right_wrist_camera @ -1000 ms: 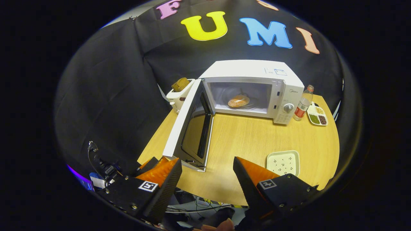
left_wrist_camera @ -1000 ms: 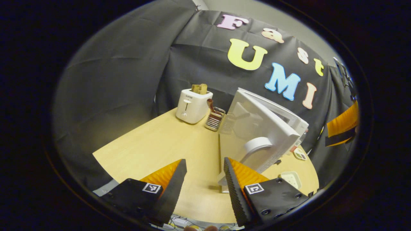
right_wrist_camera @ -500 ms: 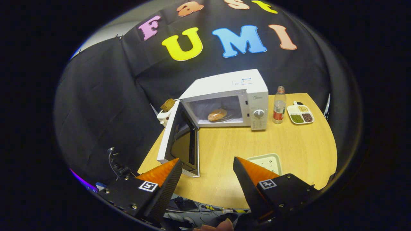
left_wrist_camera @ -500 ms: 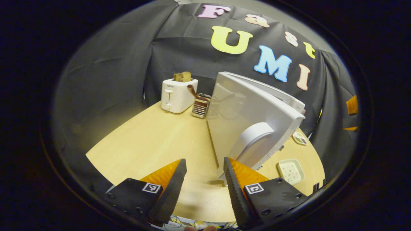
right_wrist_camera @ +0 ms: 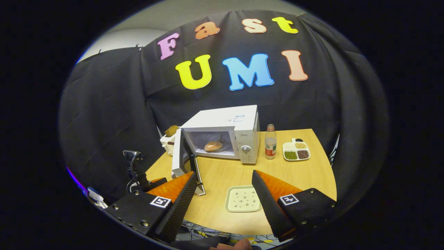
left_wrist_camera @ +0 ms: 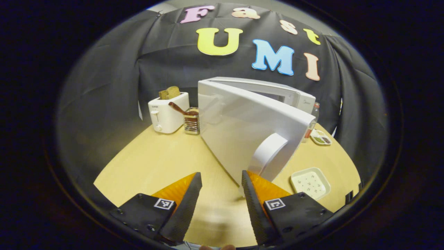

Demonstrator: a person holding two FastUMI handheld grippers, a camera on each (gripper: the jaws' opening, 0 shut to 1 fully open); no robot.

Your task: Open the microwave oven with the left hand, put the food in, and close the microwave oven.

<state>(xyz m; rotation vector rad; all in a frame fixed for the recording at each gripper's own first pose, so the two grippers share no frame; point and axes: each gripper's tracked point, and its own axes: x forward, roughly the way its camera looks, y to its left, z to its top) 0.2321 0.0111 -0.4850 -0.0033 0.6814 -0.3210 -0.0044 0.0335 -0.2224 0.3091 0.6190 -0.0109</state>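
While left claw (left_wrist_camera: 219,194) gapes empty, microwave door (left_wrist_camera: 242,128) ajar

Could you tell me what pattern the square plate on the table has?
The square plate is pale with small dark specks, clearest in the right gripper view.

In the left gripper view the open microwave door (left_wrist_camera: 242,128) hides the oven cavity and most of the bottle (left_wrist_camera: 314,114) behind it, while in the right gripper view the toaster (right_wrist_camera: 168,140) sits half hidden behind that door, its contents perhaps bread.
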